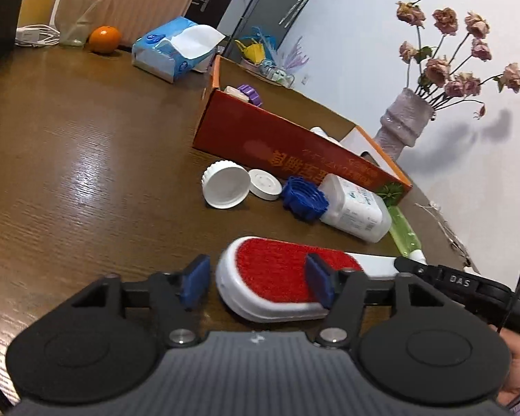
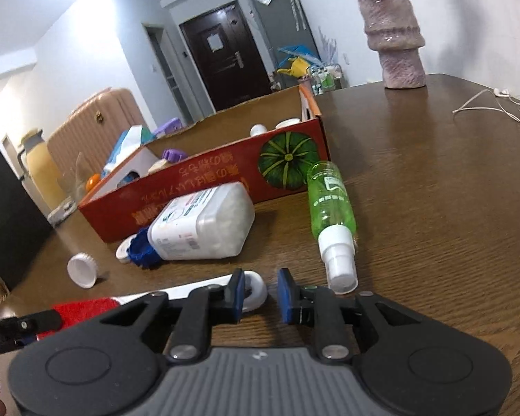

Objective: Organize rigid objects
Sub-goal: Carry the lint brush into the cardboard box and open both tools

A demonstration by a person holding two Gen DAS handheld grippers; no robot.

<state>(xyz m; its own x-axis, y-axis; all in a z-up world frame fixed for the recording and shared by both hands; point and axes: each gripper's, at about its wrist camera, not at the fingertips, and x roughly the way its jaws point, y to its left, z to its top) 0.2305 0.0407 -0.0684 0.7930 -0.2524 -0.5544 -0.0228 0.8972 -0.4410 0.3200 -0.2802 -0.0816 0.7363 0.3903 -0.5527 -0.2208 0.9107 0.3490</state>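
Lint brush between spread left gripper pads, ungripped — right gripper part-open, empty, beside its handle.

Cluttered wooden table, red box

I see red-bristled white lint brush nearest on brown wooden tabletop; white plastic jar beyond it, lying before orange cardboard box; green spray bottle right of jar.
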